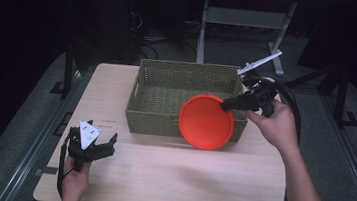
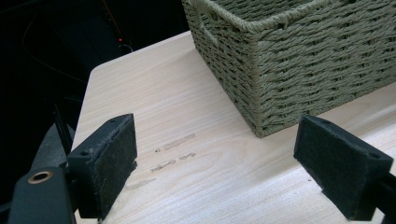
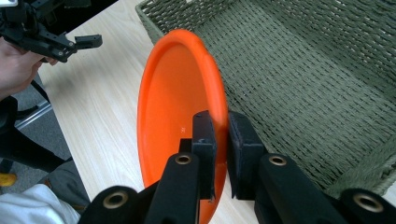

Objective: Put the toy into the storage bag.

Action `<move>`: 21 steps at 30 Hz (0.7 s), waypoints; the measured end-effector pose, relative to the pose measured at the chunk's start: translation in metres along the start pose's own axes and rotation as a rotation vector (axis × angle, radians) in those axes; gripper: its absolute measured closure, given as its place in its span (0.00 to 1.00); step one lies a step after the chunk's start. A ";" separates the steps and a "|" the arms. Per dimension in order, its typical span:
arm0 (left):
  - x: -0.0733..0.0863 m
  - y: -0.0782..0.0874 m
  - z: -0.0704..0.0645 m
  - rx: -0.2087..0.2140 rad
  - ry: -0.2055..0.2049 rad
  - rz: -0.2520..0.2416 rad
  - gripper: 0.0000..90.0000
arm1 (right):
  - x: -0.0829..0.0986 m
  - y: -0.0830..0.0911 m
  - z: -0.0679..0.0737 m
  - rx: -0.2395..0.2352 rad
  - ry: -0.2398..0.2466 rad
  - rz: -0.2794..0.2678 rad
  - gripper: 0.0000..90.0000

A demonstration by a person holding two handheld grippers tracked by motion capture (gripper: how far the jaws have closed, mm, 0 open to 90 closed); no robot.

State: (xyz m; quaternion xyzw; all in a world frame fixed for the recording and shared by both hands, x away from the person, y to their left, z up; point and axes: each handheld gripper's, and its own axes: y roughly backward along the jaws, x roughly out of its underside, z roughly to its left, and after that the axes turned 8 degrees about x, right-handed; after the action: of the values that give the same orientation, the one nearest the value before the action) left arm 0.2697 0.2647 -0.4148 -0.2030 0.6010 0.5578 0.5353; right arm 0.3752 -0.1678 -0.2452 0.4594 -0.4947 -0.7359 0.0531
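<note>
Two hand-held grippers: your right one (image 3: 220,154) pinches the orange plate's (image 1: 206,122) rim over the basket (image 1: 154,120), left (image 2: 215,163) gapes wide, holding nothing.

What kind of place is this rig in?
Likely a lab or recording workspace: a pale wooden table on dark floor, cables and metal stand legs behind, and only a woven green basket and orange round plate as props.
</note>
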 end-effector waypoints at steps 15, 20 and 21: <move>-0.001 0.000 -0.001 0.004 -0.010 0.005 0.14 | -0.027 0.004 -0.007 0.025 0.005 0.001 0.91; -0.001 0.000 -0.001 0.004 -0.009 0.005 0.14 | -0.034 0.006 -0.008 0.026 0.002 -0.001 0.91; -0.001 0.000 -0.001 0.003 -0.006 0.000 0.14 | -0.038 0.007 -0.011 0.025 0.001 -0.005 0.91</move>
State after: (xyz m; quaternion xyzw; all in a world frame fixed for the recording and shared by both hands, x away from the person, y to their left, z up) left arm 0.2692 0.2636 -0.4142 -0.2004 0.6004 0.5574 0.5373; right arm 0.4019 -0.1585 -0.2175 0.4613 -0.5027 -0.7296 0.0458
